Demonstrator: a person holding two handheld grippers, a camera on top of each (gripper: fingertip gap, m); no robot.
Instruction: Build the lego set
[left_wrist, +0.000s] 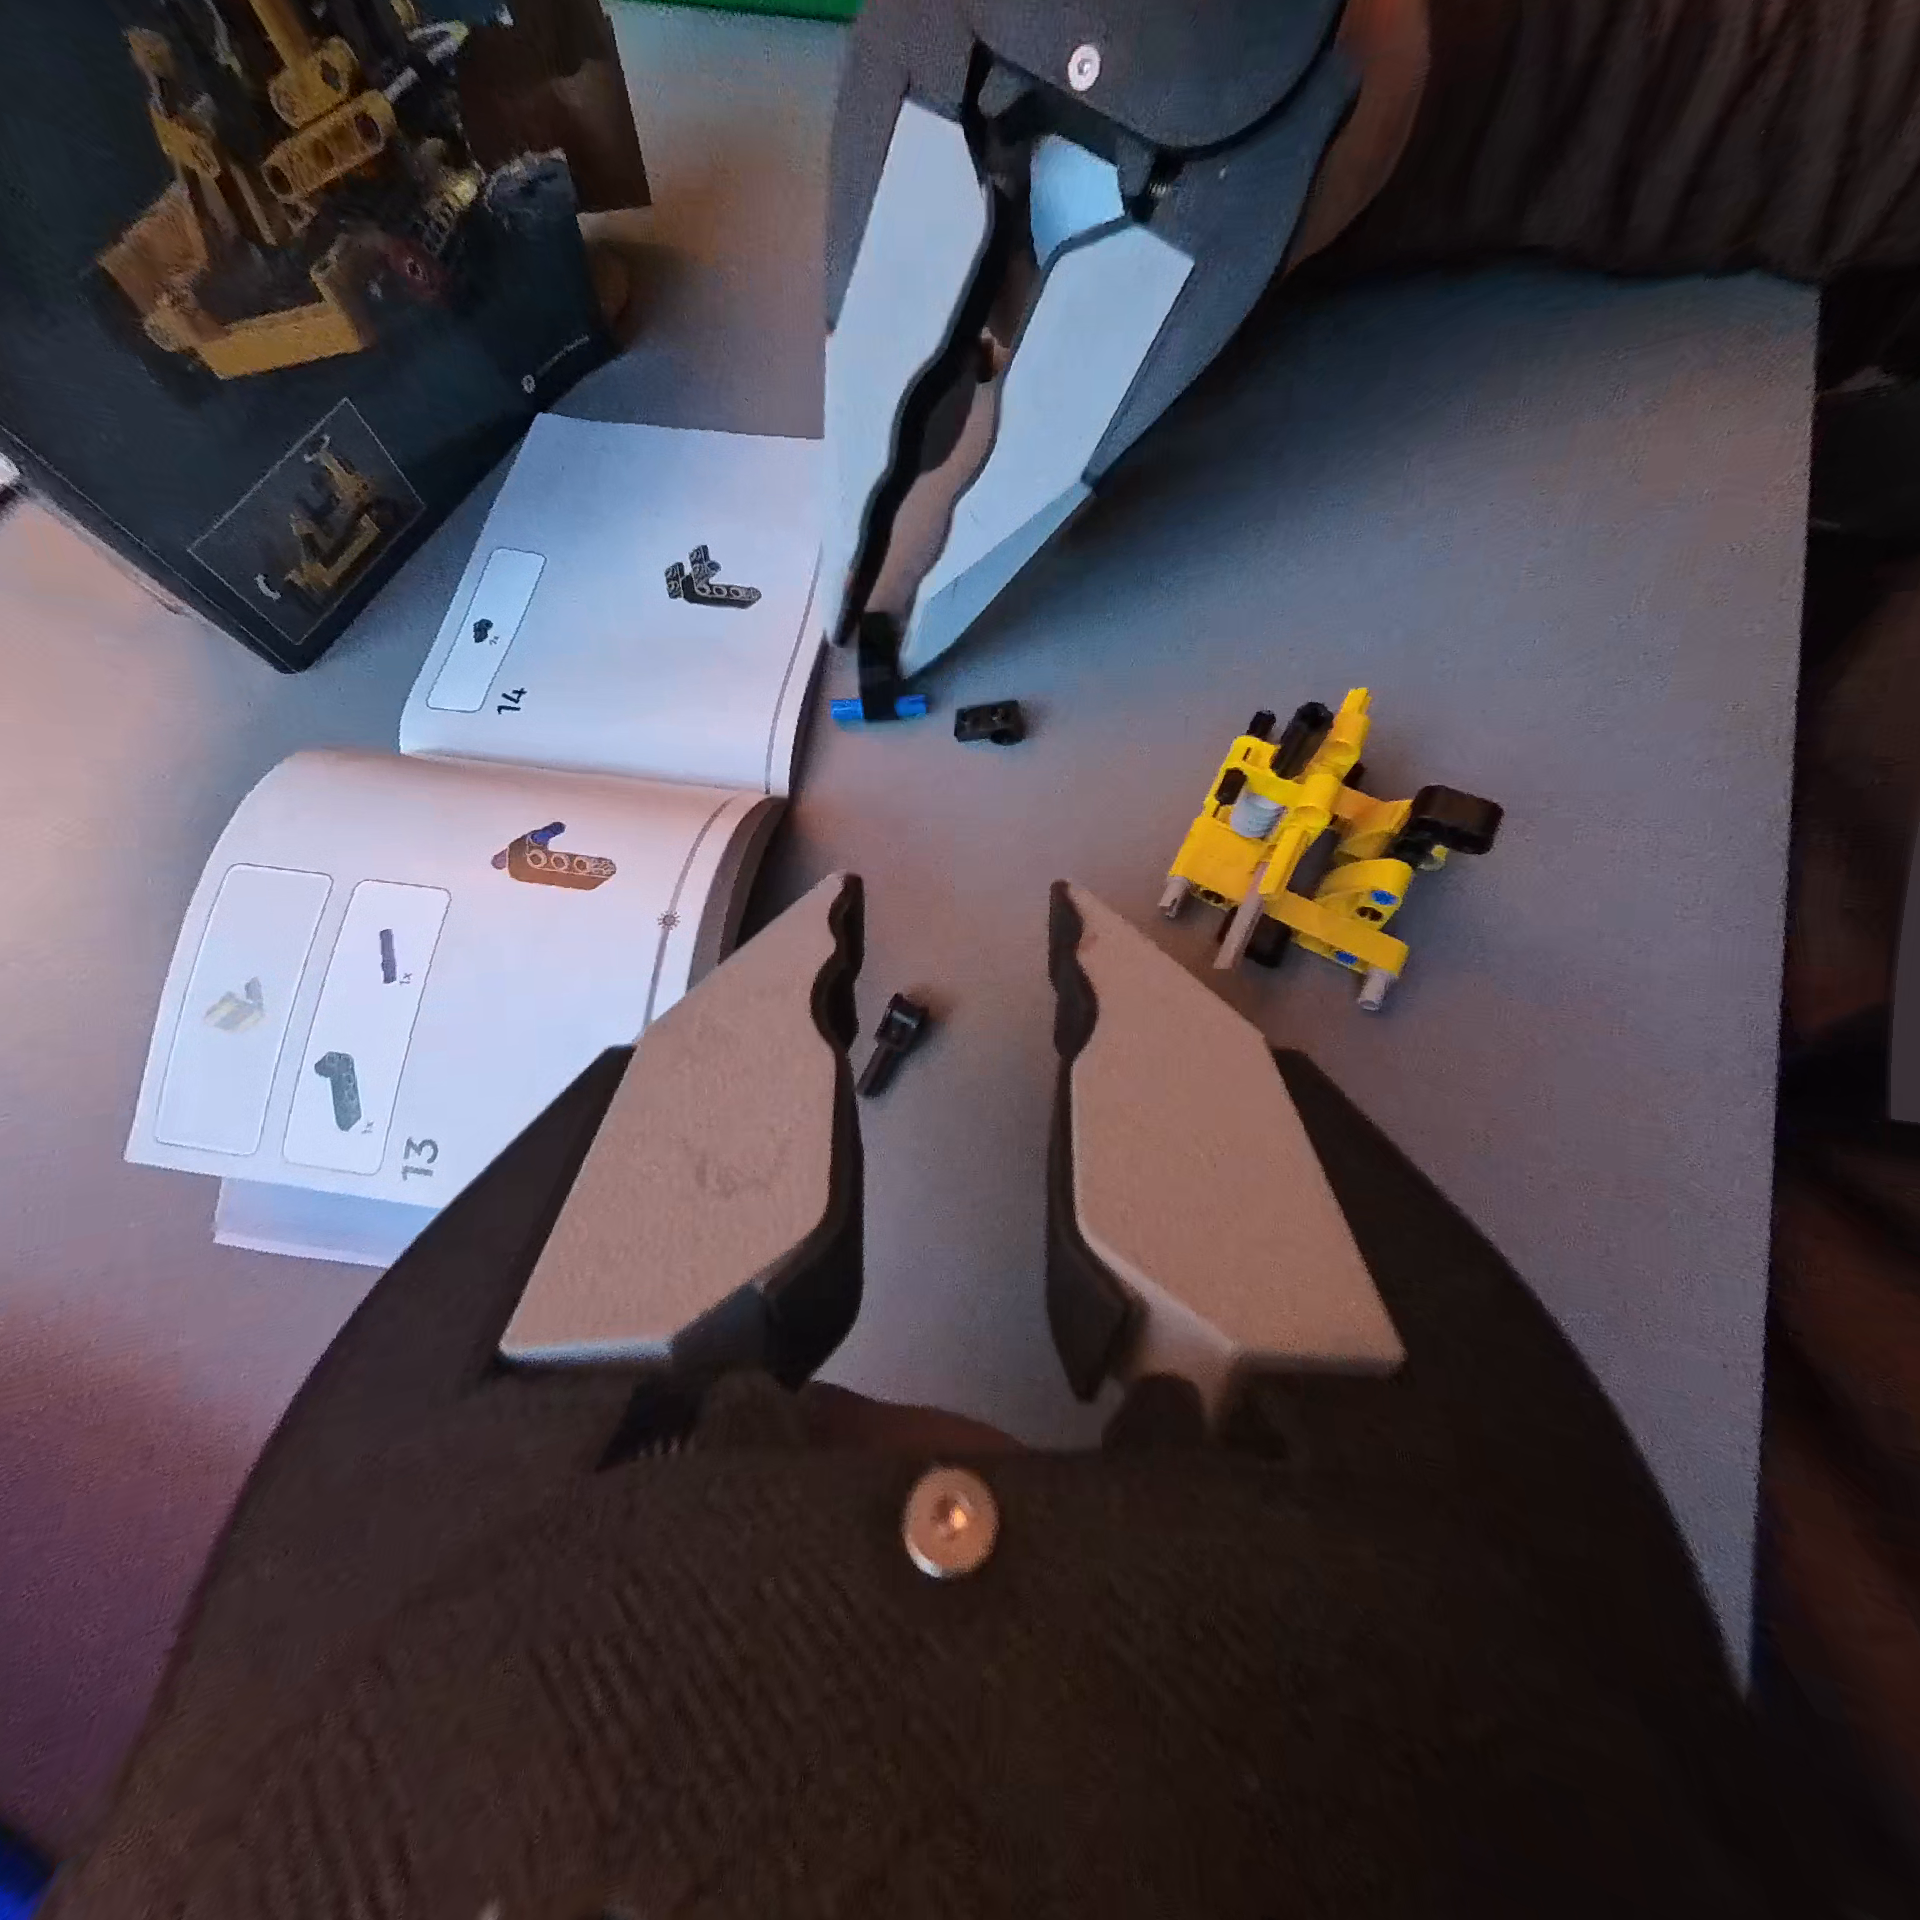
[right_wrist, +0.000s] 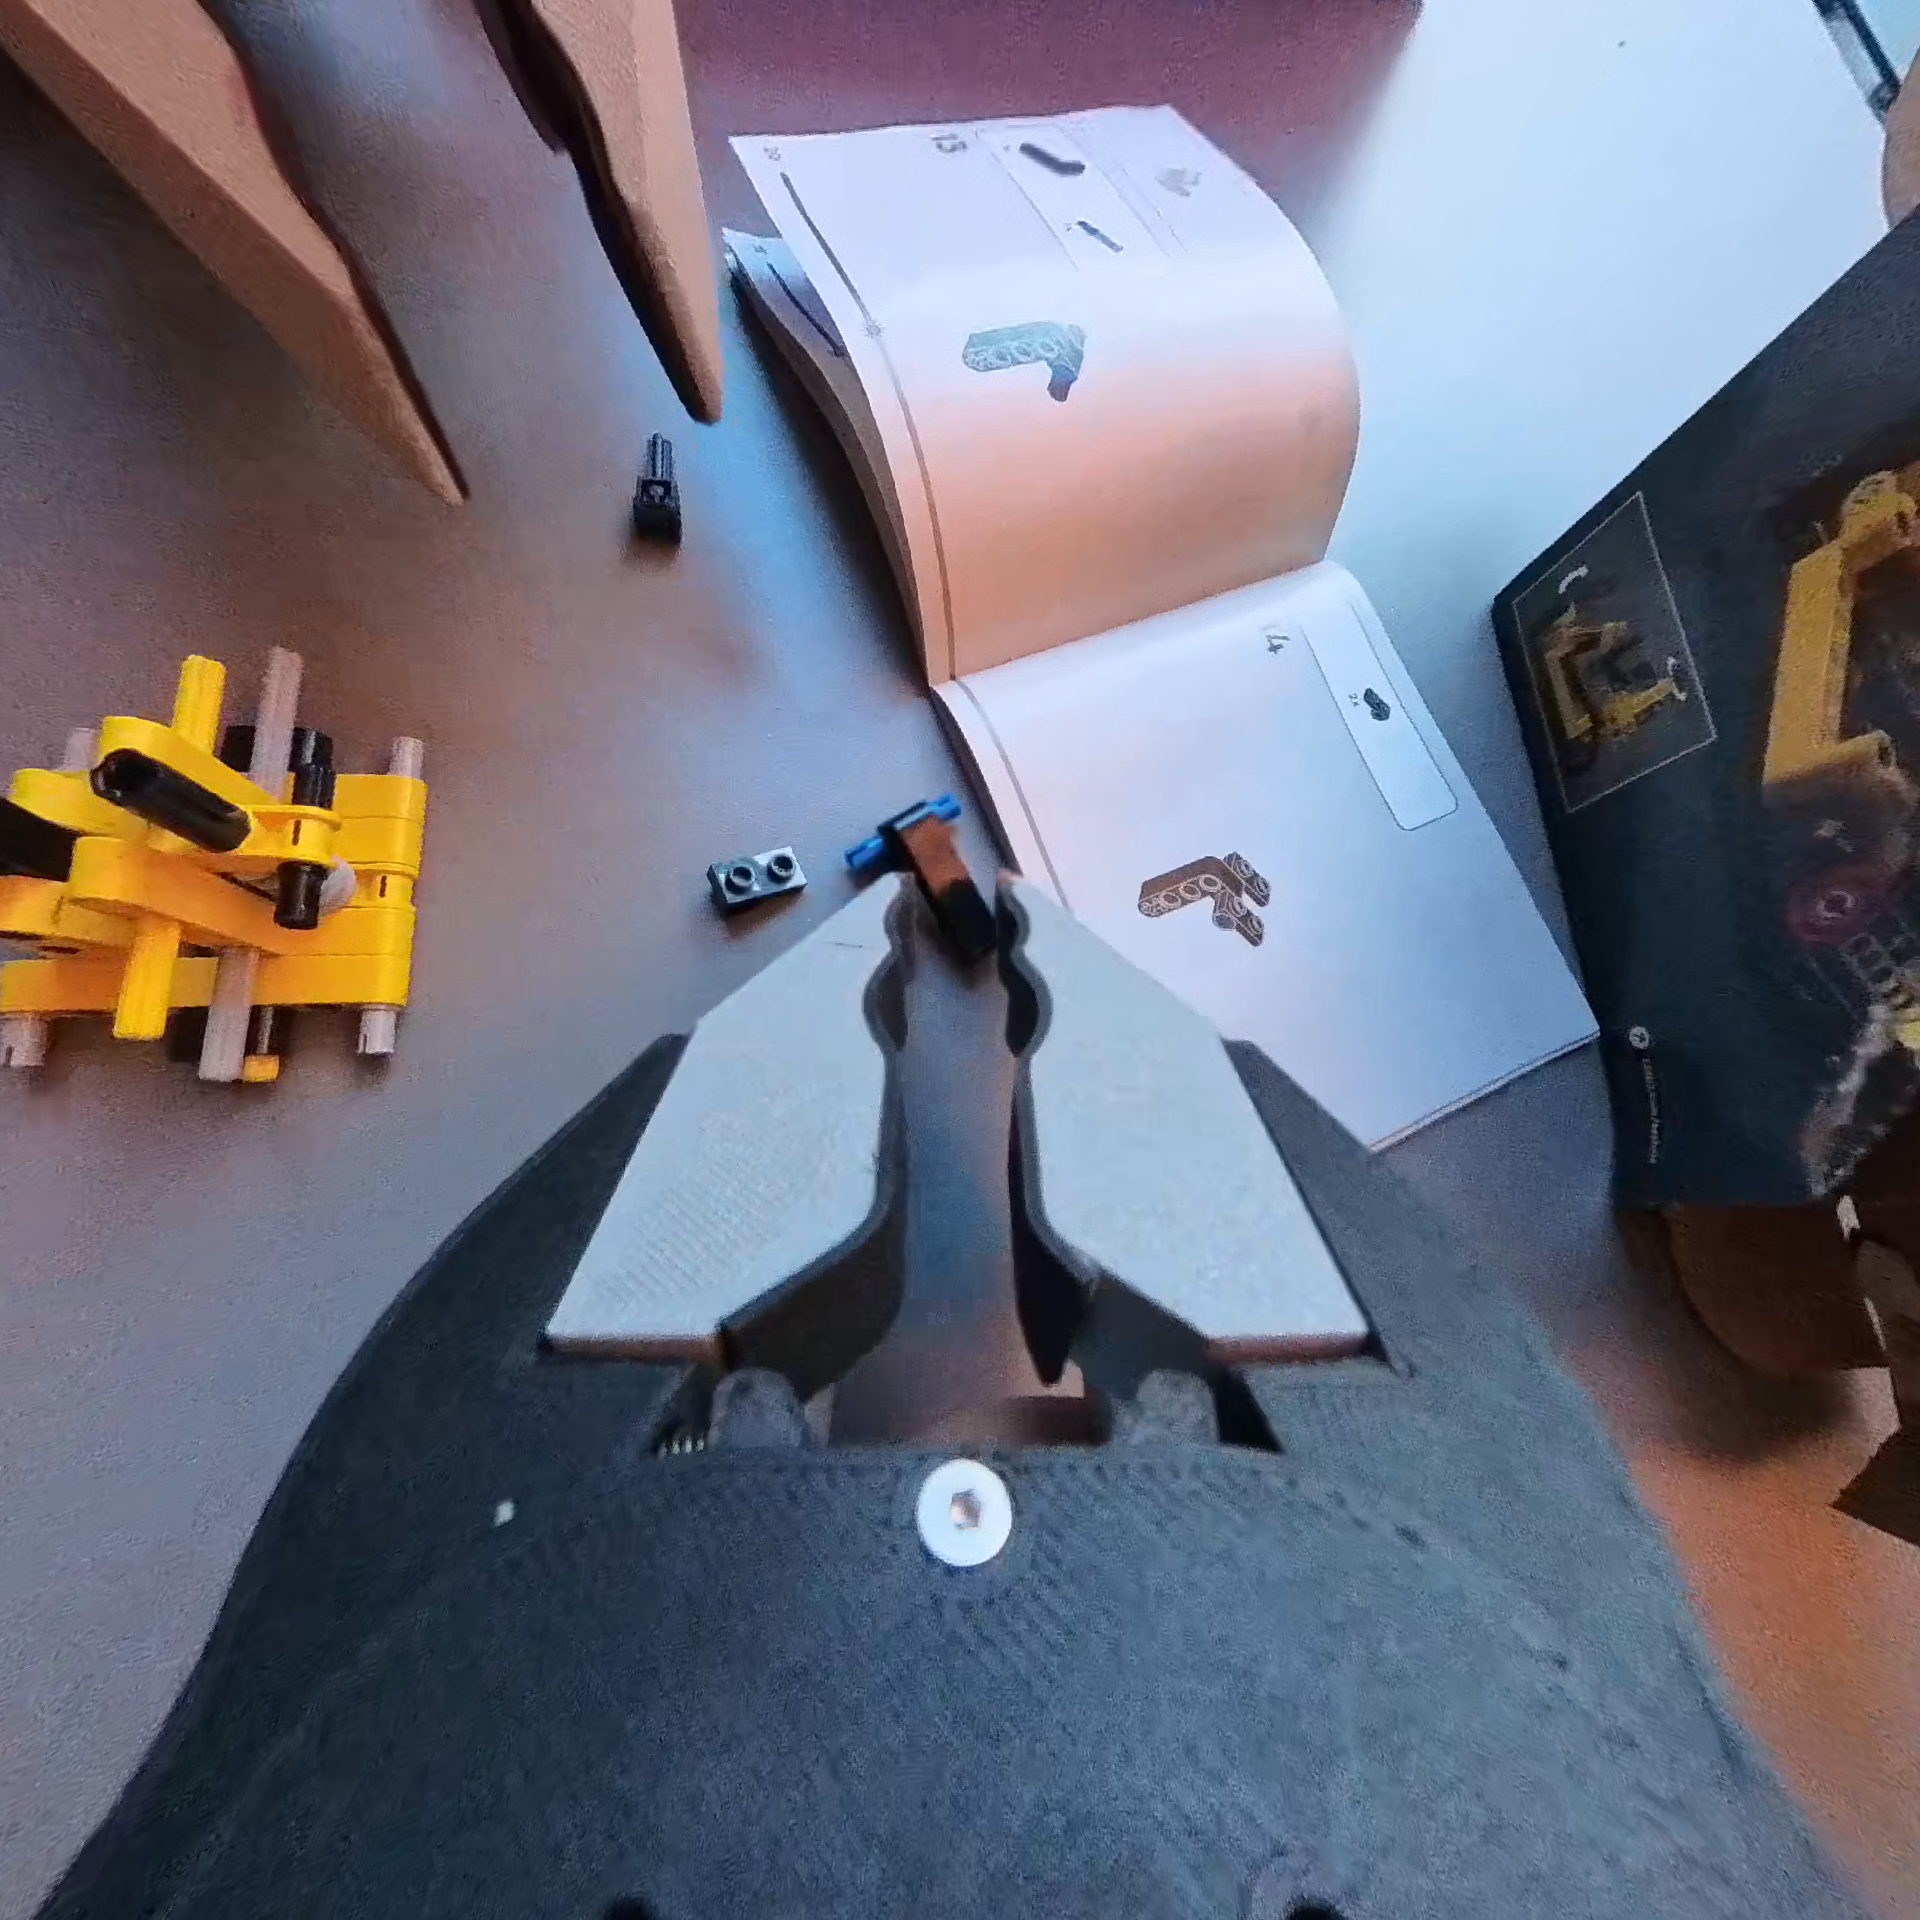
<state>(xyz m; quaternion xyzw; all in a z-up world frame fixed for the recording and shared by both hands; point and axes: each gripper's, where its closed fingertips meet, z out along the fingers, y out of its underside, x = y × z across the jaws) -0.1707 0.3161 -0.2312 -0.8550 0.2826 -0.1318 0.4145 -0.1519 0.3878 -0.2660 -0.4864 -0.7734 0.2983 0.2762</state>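
My right gripper (right_wrist: 956, 902) is shut on a short black beam (right_wrist: 954, 899) with a blue pin (right_wrist: 902, 833) through its far end, low over the grey table beside the booklet. It also shows in the left wrist view (left_wrist: 883, 639), with the blue pin (left_wrist: 876, 709) at the table surface. My left gripper (left_wrist: 954, 914) is open and empty, with a small black pin (left_wrist: 891, 1042) lying on the table between its fingers. A small dark two-hole piece (right_wrist: 756, 873) lies left of the held beam. The yellow partial build (left_wrist: 1320, 842) lies to the right.
The open instruction booklet (left_wrist: 623, 582) lies left of both grippers, and the dark set box (left_wrist: 260, 260) stands behind it. The table edge (left_wrist: 1792, 727) runs along the right. In the right wrist view the yellow build (right_wrist: 208, 862) lies at the left and the box (right_wrist: 1766, 831) at the right. Some 9 centimetres of space lies between my two pairs of fingers.
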